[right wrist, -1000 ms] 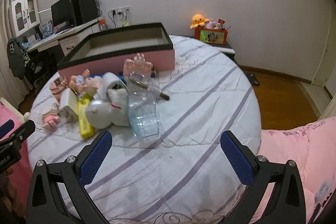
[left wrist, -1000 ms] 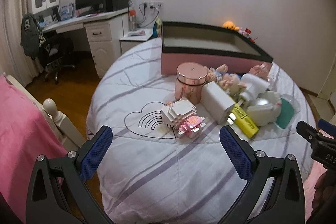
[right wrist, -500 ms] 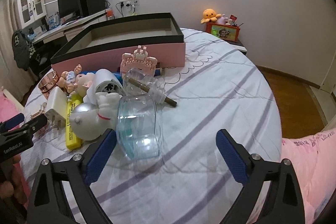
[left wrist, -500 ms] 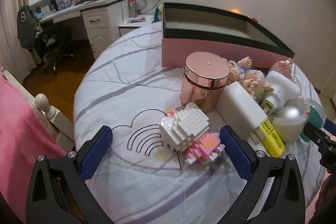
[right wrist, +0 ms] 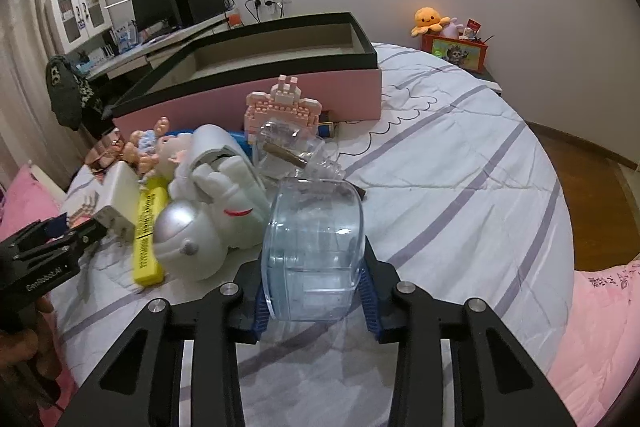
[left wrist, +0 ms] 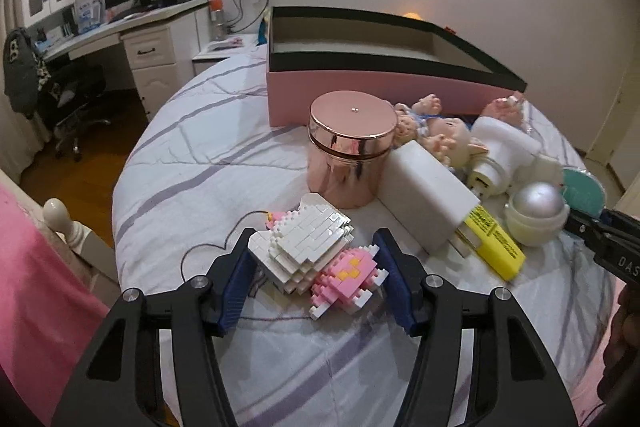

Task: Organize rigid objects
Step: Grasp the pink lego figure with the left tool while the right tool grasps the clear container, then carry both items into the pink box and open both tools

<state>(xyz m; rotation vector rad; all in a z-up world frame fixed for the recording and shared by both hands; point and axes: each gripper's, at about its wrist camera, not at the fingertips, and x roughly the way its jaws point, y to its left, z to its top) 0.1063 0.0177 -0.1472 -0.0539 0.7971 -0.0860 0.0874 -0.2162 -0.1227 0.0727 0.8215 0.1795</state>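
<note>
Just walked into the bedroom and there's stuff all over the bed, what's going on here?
A person is tidying toys off the bed with a handheld gripper in each hand. The left gripper has its fingers around a white and pink brick model, and the right gripper is closed on a clear plastic container. Both things look to be on the bedspread. The pink box behind the pile looks empty.
</note>
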